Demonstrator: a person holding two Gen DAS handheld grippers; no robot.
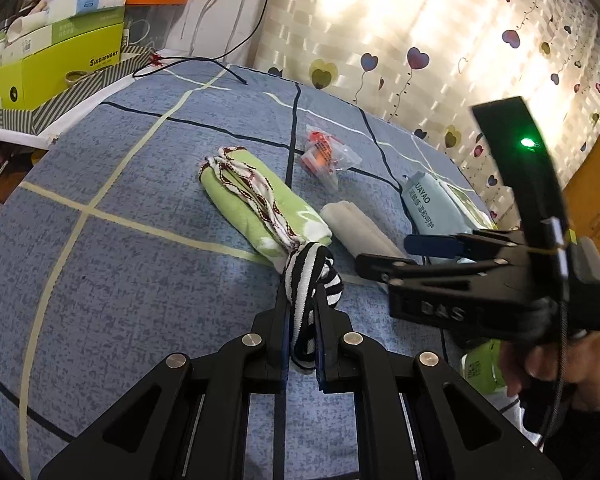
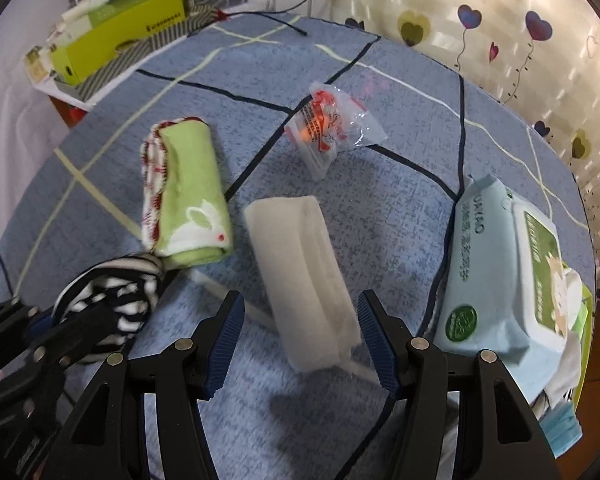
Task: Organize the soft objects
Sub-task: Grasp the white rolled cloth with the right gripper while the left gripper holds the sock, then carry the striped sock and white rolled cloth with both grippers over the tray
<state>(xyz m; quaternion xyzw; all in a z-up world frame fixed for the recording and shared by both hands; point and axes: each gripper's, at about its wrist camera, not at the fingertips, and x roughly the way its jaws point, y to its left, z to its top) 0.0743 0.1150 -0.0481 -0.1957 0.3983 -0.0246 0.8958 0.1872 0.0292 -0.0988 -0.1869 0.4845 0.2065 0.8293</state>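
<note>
The striped cloth (image 1: 314,280) is partly hidden between the left gripper (image 1: 302,344) fingers, so its shape cannot be told. In the right wrist view the wipes pack (image 2: 496,280) hides what lies under it at the bed's (image 2: 380,168) right edge. The clear packet's (image 2: 332,128) print is too blurred to read. The boxes (image 1: 56,60) beyond the bed's far left corner are cut off by the picture's edge.

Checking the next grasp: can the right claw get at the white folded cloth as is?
Probably yes. The right claw is open and the white folded cloth lies between its fingers with nothing on top. The left claw, shut on the striped sock, sits off to the side.
</note>
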